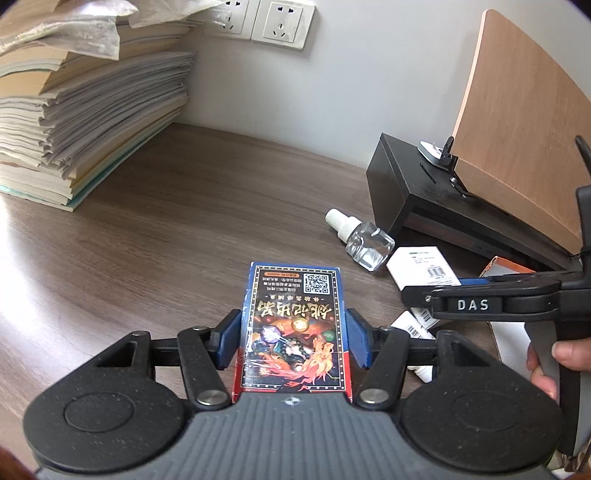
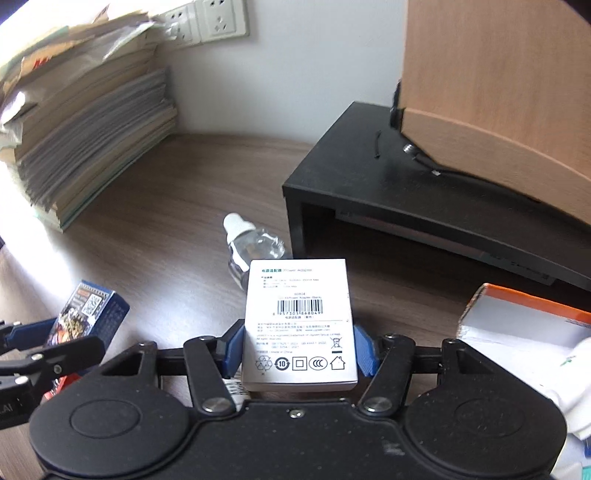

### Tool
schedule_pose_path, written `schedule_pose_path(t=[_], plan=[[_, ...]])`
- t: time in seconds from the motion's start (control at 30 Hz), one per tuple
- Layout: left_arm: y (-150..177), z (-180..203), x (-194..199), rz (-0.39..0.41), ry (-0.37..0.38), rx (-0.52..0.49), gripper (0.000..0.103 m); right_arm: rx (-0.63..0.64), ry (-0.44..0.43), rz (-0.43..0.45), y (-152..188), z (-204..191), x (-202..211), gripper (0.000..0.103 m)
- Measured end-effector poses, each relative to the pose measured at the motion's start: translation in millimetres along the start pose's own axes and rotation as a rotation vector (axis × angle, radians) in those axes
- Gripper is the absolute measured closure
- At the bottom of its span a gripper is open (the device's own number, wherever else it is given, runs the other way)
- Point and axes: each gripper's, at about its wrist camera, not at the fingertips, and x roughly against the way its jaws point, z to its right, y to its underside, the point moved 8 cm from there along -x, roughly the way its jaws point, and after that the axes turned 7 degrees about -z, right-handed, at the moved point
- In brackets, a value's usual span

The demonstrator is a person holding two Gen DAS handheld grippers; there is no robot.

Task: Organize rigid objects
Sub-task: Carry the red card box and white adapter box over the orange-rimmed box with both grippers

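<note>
My left gripper (image 1: 293,338) is shut on a blue card box (image 1: 295,317) with red and gold artwork, held just above the wooden desk (image 1: 166,240). The card box also shows at the left of the right wrist view (image 2: 88,314). My right gripper (image 2: 299,347) is shut on a white power adapter box (image 2: 299,325) with a barcode. That white box appears in the left wrist view (image 1: 421,267), with the right gripper (image 1: 417,295) beside it. A clear bottle (image 1: 360,240) with a white cap lies on the desk; it also shows in the right wrist view (image 2: 255,245).
A tall stack of papers and books (image 1: 85,110) stands at the back left. A black monitor riser (image 2: 424,192) carries a wooden panel (image 2: 498,92) at the right. An orange and white box (image 2: 524,332) lies at the right. Wall sockets (image 1: 280,22) are behind.
</note>
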Motion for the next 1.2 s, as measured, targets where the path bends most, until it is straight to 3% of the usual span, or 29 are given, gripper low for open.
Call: schedule_pose_path(t=[0.27,0.57,0.87,1.2], plan=[[-10,16,36,0.036,0.021,-0.040,0.043,-0.124,0.041,0.121,16,-4,88,0.032],[6,70,70,0.015,0.104,-0.184,0.043,-0.301,0.158,0.173,77,22,164,0.032],[35,146,84,0.003,0.189,-0.280,0.043,-0.392,0.227,0.236,124,79,222,0.032],[62,235,78,0.006,0.227,-0.302,0.043,-0.409,0.278,0.248,167,163,259,0.032]])
